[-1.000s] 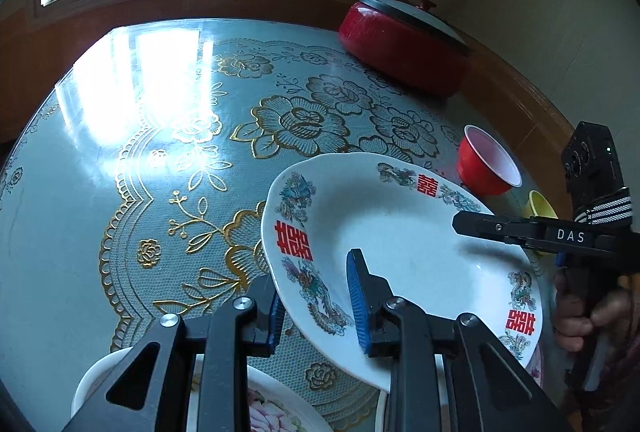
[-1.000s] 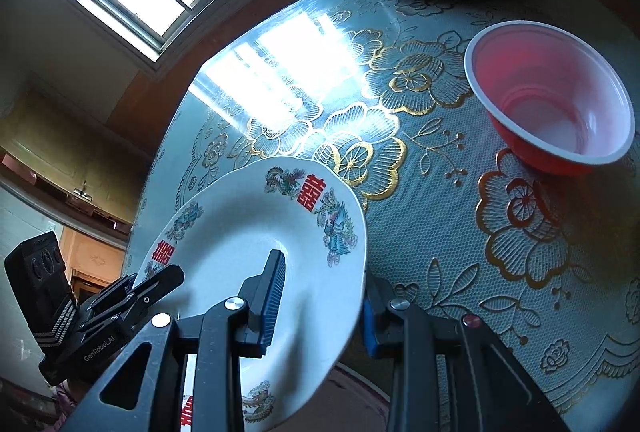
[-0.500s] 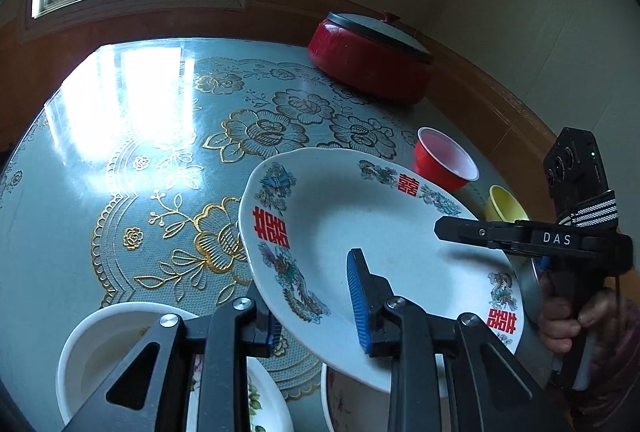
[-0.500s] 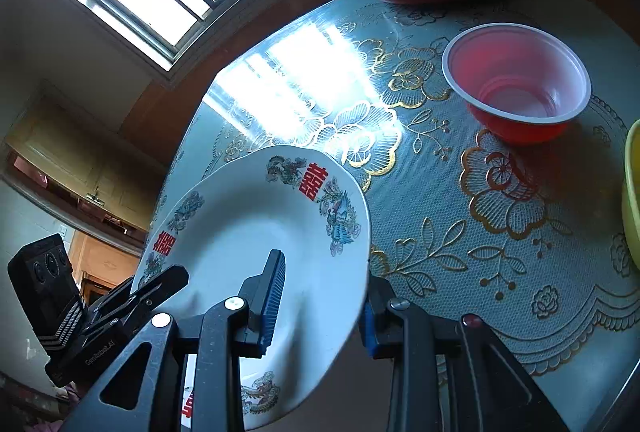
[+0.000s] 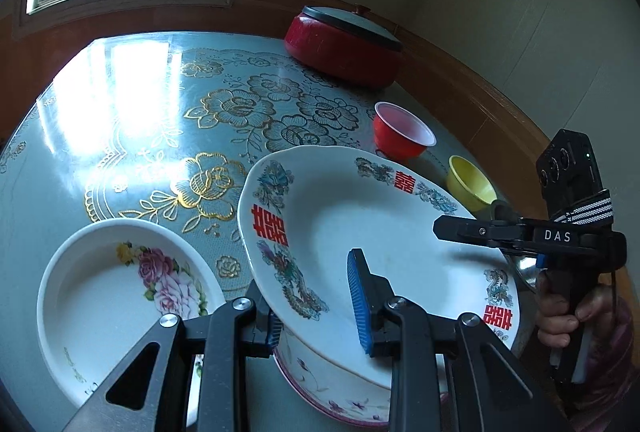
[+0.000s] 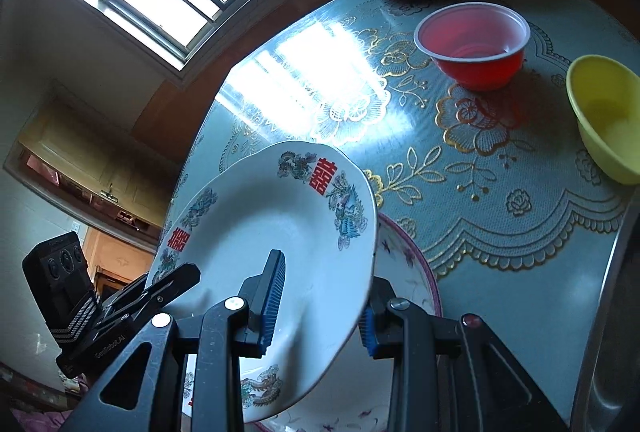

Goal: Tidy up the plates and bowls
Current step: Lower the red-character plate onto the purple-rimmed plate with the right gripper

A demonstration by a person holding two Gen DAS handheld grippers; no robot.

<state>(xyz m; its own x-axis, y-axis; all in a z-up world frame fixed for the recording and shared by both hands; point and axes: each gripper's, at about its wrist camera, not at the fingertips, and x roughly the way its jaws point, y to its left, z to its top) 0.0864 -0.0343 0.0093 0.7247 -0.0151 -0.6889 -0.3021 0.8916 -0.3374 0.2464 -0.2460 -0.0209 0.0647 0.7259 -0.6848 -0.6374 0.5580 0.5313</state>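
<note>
A white oval plate (image 5: 380,232) (image 6: 280,232) with red characters and bird patterns hangs tilted above the table, held from both ends. My left gripper (image 5: 316,312) is shut on its near rim, one blue pad on top and one beneath; in the right wrist view it (image 6: 168,284) shows at the plate's left. My right gripper (image 6: 320,312) is shut on the opposite rim and reaches in from the right (image 5: 472,236) in the left wrist view. A pink-rimmed floral bowl (image 5: 332,384) (image 6: 404,264) sits directly below the plate.
A white dish with a rose print (image 5: 120,292) lies to the left. A red bowl (image 5: 402,136) (image 6: 476,44), a yellow bowl (image 5: 470,184) (image 6: 608,116) and a lidded red pot (image 5: 344,48) stand further back. A metal basin rim (image 6: 600,312) is at the right. A hand (image 5: 560,312) grips the right handle.
Both grippers have carried the plate back toward the table's near edge and a little up. The rose dish, the pink-rimmed bowl and the yellow bowl have come into view.
</note>
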